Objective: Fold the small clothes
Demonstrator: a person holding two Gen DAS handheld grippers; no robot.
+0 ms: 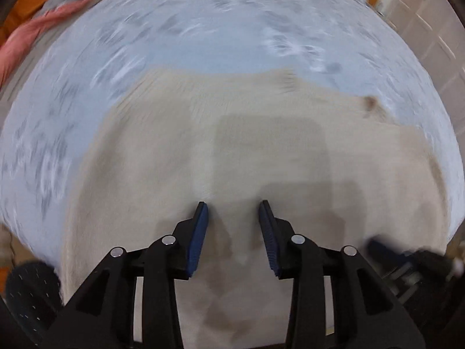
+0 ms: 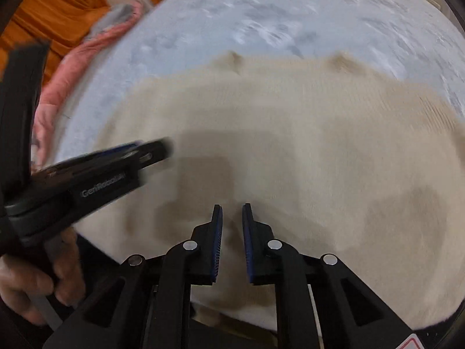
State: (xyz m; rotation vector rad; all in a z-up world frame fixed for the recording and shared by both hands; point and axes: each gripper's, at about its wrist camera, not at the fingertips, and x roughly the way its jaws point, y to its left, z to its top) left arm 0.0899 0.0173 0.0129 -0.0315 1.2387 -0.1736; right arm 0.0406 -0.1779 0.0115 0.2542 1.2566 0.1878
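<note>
A cream knitted garment (image 1: 232,151) lies spread flat on a pale blue-grey patterned cloth (image 1: 203,29); it also fills the middle of the right wrist view (image 2: 290,145). My left gripper (image 1: 232,203) is open and empty, held just above the near part of the garment. It also shows from the side at the left of the right wrist view (image 2: 162,148). My right gripper (image 2: 232,205) is open with a narrow gap and empty, over the garment's near edge. Both views are blurred by motion.
A pink garment (image 1: 32,29) with a grey piece lies at the far left edge of the cloth, also in the right wrist view (image 2: 87,55). Orange fabric (image 2: 52,8) hangs behind it. A white panelled door (image 1: 430,29) stands at the far right.
</note>
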